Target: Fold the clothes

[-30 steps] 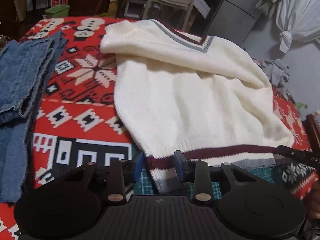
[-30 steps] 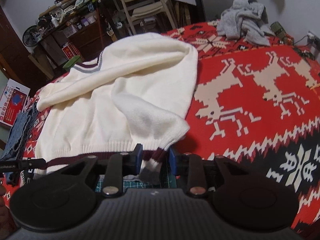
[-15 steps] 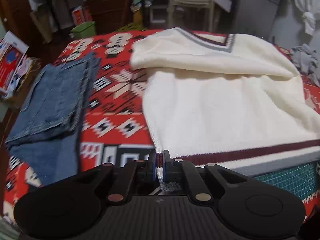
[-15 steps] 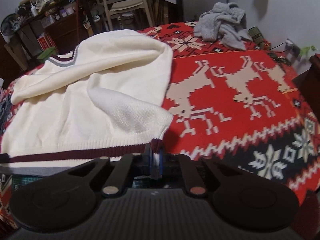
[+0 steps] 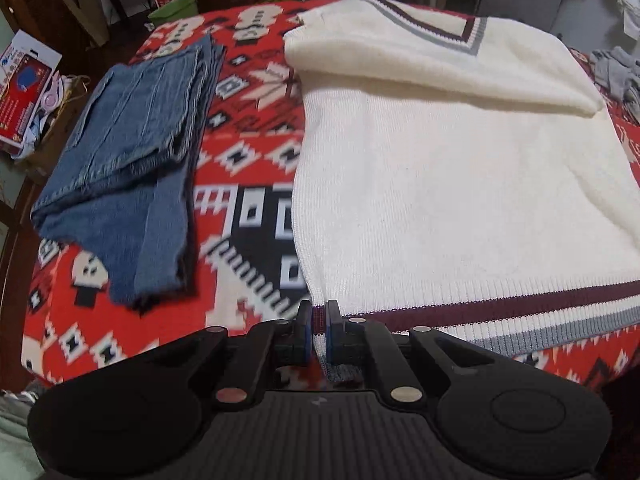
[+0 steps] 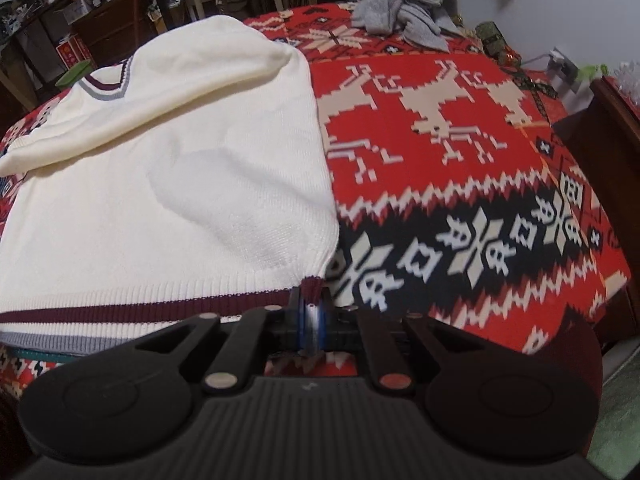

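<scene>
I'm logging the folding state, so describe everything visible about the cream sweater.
The cream sweater is ribbed knit with maroon and grey stripes at the V-neck and hem. It lies flat on the red patterned blanket, a sleeve folded across its upper body. The left gripper pinches one hem corner, the right gripper the other. Folded jeans lie apart beside it.

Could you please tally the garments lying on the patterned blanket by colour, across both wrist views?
Cream: 1, the sweater, hem pinched by the left gripper and right gripper
Blue: 1, the folded jeans
Grey: 1, the crumpled grey garment
Total: 3
</scene>
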The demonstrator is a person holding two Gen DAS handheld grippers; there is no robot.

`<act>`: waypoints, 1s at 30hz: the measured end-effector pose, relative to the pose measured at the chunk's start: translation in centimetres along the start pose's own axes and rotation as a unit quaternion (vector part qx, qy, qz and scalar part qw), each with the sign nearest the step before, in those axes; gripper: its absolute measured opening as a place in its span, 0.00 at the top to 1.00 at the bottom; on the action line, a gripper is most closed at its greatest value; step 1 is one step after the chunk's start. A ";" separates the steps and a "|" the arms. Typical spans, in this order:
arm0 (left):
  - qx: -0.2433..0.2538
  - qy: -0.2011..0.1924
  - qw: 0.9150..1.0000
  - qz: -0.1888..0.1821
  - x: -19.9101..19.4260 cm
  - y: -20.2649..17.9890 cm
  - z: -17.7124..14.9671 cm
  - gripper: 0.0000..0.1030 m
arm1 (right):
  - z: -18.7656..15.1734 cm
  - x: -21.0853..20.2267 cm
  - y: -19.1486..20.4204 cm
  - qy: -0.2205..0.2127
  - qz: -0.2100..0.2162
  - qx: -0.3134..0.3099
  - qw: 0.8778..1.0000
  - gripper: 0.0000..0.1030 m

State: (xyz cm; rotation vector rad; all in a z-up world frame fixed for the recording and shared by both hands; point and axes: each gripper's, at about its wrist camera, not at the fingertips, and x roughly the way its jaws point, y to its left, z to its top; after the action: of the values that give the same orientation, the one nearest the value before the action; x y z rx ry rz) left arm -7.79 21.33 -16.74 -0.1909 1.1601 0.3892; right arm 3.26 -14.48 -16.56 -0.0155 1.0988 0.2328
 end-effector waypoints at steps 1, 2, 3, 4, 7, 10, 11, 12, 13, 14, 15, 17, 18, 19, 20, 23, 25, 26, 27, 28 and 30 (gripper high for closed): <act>-0.002 0.007 1.000 -0.003 -0.1 0.0 -0.4 0.93 | -0.4 -0.1 -0.1 0.003 -0.001 0.000 1.000 0.94; -0.005 0.011 1.000 -0.006 -0.2 0.0 -0.7 0.93 | -0.7 -0.1 -0.2 0.006 -0.002 -0.001 1.000 0.94; -0.004 0.012 1.000 -0.007 -0.3 0.0 -1.1 0.93 | -1.0 -0.3 -0.2 0.007 -0.002 -0.003 1.000 0.94; -0.003 0.013 1.000 -0.008 -0.4 -0.1 -1.4 0.93 | -1.2 -0.4 -0.3 0.008 -0.003 -0.005 1.000 0.94; -0.002 0.023 1.000 -0.010 -0.4 -0.3 -2.1 0.93 | -1.6 -0.5 -0.6 0.012 -0.003 -0.003 1.000 0.94; 0.005 0.018 1.000 -0.010 -0.5 -0.4 -2.4 0.93 | -1.7 -0.4 -0.8 0.013 -0.003 -0.003 1.000 0.94; 0.007 0.017 1.000 -0.010 -0.5 -0.5 -2.5 0.93 | -1.8 -0.5 -0.7 0.011 -0.006 -0.006 1.000 0.93; 0.009 0.015 1.000 -0.009 -0.6 -0.5 -2.6 0.93 | -1.9 -0.6 -0.7 0.009 -0.007 -0.011 1.000 0.93; 0.012 0.014 1.000 -0.009 -0.6 -0.6 -2.7 0.93 | -2.1 -0.7 -0.7 0.008 -0.008 -0.014 1.000 0.93; 0.014 0.013 1.000 -0.009 -0.7 -0.6 -2.8 0.93 | -2.2 -0.7 -0.7 0.008 -0.006 -0.015 1.000 0.93; 0.016 0.011 1.000 -0.009 -0.7 -0.7 -2.8 0.93 | -2.3 -0.7 -0.7 0.008 -0.005 -0.015 1.000 0.93; 0.021 0.008 1.000 -0.008 -0.8 -0.8 -3.0 0.93 | -2.4 -0.7 -0.8 0.007 -0.001 -0.015 1.000 0.93; 0.023 0.007 1.000 -0.008 -0.9 -0.8 -3.1 0.93 | -2.4 -0.7 -0.9 0.006 0.001 -0.014 1.000 0.93; 0.025 0.005 1.000 -0.008 -0.9 -0.9 -3.2 0.93 | -2.4 -0.7 -0.9 0.005 0.004 -0.014 1.000 0.91; 0.025 0.004 1.000 -0.009 -0.9 -0.9 -3.2 0.88 | -2.4 -0.8 -1.0 0.004 0.006 -0.013 1.000 0.87; 0.023 -0.001 1.000 -0.007 -1.2 -0.6 -3.2 0.77 | -2.6 -1.4 -1.5 -0.008 -0.001 -0.013 1.000 0.78; 0.019 -0.006 1.000 -0.007 -1.4 -0.4 -3.2 0.70 | -2.4 -2.0 -1.8 -0.018 -0.004 -0.013 1.000 0.78; 0.017 -0.008 1.000 -0.007 -1.5 -0.3 -3.2 0.66 | -2.3 -2.3 -2.0 -0.023 -0.003 -0.015 1.000 0.78; 0.014 -0.010 1.000 -0.008 -1.7 -0.1 -3.2 0.64 | -2.1 -2.6 -2.1 -0.027 -0.003 -0.016 1.000 0.78; 0.011 -0.011 1.000 -0.010 -1.9 0.0 -3.3 0.62 | -1.9 -2.9 -2.1 -0.030 -0.003 -0.017 0.999 0.78; 0.001 -0.018 1.000 -0.017 -2.4 0.5 -3.3 0.54 | -1.6 -3.4 -2.0 -0.039 0.002 -0.024 0.999 0.78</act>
State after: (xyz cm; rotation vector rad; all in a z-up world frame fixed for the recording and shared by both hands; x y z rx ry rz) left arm -11.62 20.14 -15.79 -0.2010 1.1209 0.3606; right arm 0.72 -17.21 -14.46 -0.0461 1.0155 0.2619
